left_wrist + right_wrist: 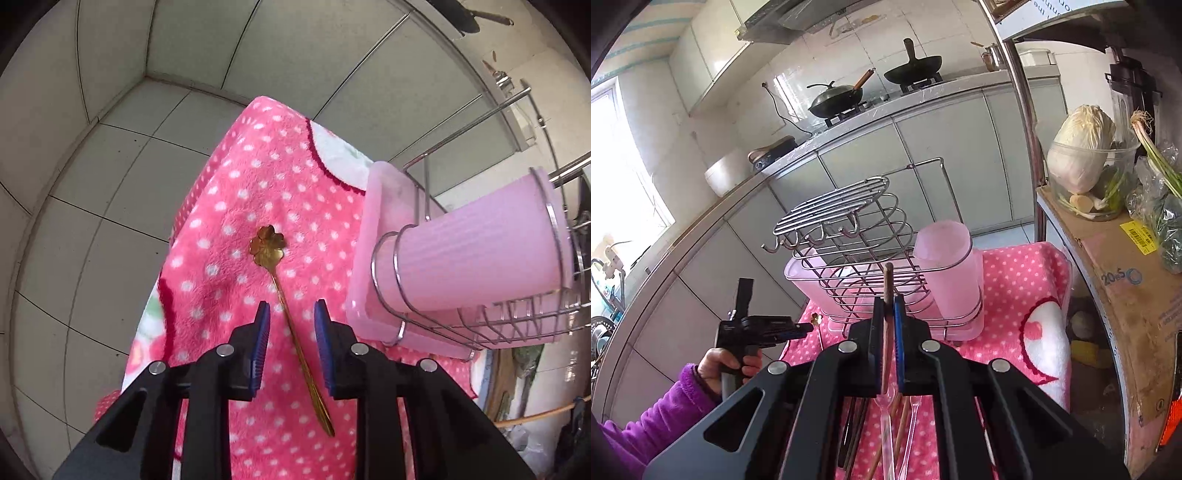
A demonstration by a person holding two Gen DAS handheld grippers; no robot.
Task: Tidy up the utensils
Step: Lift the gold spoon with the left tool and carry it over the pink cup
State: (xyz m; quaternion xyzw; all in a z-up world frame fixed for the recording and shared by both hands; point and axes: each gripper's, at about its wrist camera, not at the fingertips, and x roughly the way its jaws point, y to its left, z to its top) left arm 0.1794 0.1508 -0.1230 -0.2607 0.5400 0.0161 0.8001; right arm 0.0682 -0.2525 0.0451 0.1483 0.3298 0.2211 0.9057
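Pale kitchen tiles and grey cabinet doors frame a small stand draped in a pink dotted towel (258, 177). On the towel lies a gold spoon (291, 321) with a clover-shaped bowl, bowl away from the camera, handle running back toward it. The left gripper (291, 314) points steeply down over it, jaws partly apart with the handle lying between the blue pads (263, 332) — the pads do not touch it, and the spoon rests flat on the cloth.

Just beside the spoon, to its right in the left view, stands a wire rack (849, 236) on a pink tray (373, 236), with a ribbed pink cup (945, 266) held in wire rings at one end. The rack has a row of hooks along its top shelf.

The right gripper (887, 314) is clamped narrow on a brown stick (887, 291) — probably a chopstick — whose tip rises just in front of the rack. Below its jaws more utensils (894, 424) lie on the towel: clear plastic ones and dark and wooden sticks.

A hand (733, 365) in a purple sleeve (653, 417) holds the left gripper's handle at the towel's left edge. Two woks (871, 85) sit on the stove behind, and a cabbage (1080, 147) stands in a clear tub on a cardboard box (1126, 295) at right.
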